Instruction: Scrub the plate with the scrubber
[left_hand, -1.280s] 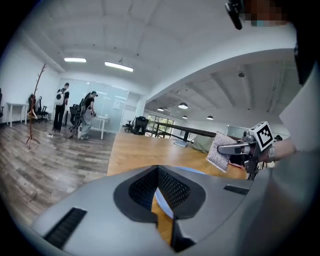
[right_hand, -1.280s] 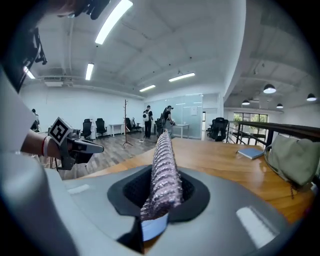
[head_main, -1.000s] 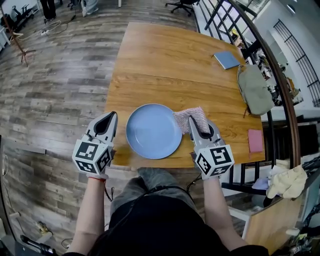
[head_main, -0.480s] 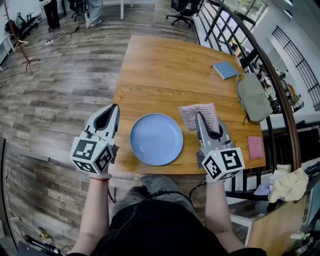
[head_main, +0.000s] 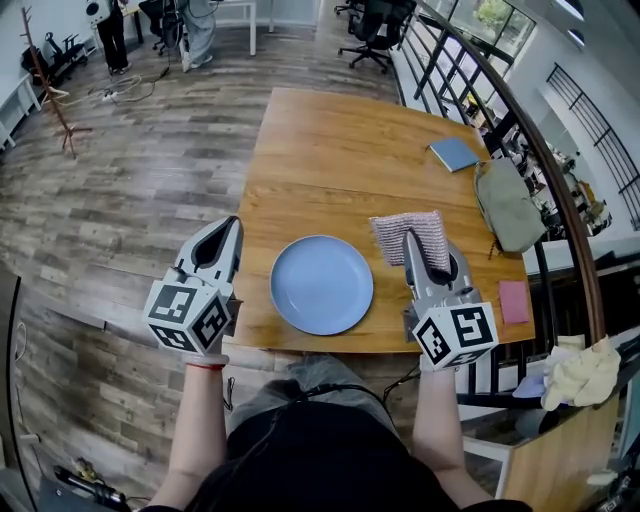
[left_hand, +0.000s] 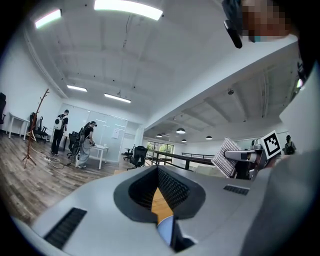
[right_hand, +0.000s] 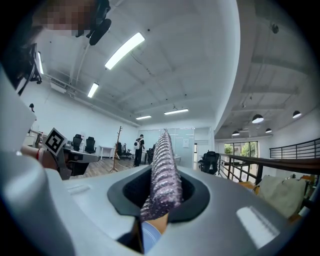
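A round blue plate (head_main: 321, 284) lies on the wooden table (head_main: 340, 150) near its front edge. My right gripper (head_main: 409, 238) is just right of the plate, shut on the scrubber (head_main: 405, 233), a pink-and-white knitted pad that sticks out past the jaws (right_hand: 162, 170). The pad is beside the plate's far right rim, apart from it. My left gripper (head_main: 228, 228) hangs left of the plate, by the table's left edge, shut with nothing in it (left_hand: 159, 172). In the left gripper view the scrubber (left_hand: 226, 156) shows off to the right.
A blue notebook (head_main: 455, 153) and a grey-green bag (head_main: 508, 205) lie at the table's right side, with a pink pad (head_main: 513, 301) near the right front corner. A black railing (head_main: 545, 150) runs along the right. Office chairs (head_main: 372, 40) and people (head_main: 198, 30) stand far off.
My right gripper has carried the scrubber a little right and away from the plate's rim. The left gripper has barely shifted. The head view has moved, so the table sits lower in frame.
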